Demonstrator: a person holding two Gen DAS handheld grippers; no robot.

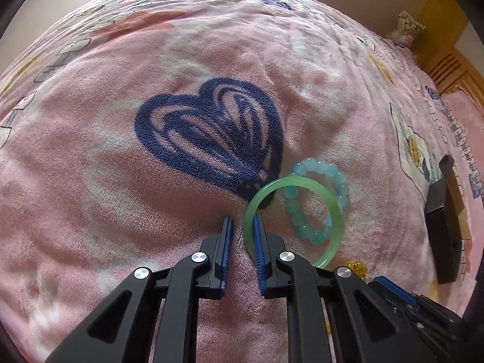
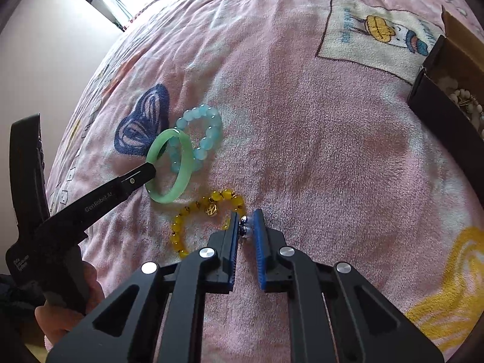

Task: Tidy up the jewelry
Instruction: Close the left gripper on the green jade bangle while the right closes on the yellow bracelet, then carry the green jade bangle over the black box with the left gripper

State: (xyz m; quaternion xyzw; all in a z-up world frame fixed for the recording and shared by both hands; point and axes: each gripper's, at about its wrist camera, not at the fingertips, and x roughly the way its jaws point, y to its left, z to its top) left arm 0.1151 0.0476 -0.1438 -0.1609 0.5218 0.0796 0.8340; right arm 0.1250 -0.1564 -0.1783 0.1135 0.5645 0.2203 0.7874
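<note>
Left claw (image 1: pixel 243 220): narrowed around the rim of the green bangle (image 1: pixel 332 208), 1 finger inside the ring and 1 outside; whether the pads are pressed on it cannot be told.
Green bangle: propped at a tilt over the blue bead bracelet (image 1: pixel 317 178) on the bed (image 1: pixel 90 166); the beads could be dragged along if it is lifted.
Yellow bead bracelet (image 2: pixel 181 233): laid just beside the right claw; its strand could be snagged by a finger.
Right claw (image 2: pixel 246 227): closed on a small pale beaded piece (image 2: pixel 245 227); a thin hold from which it could be dropped.
Black box (image 2: pixel 444 127): far right, already holding jewelry.
</note>
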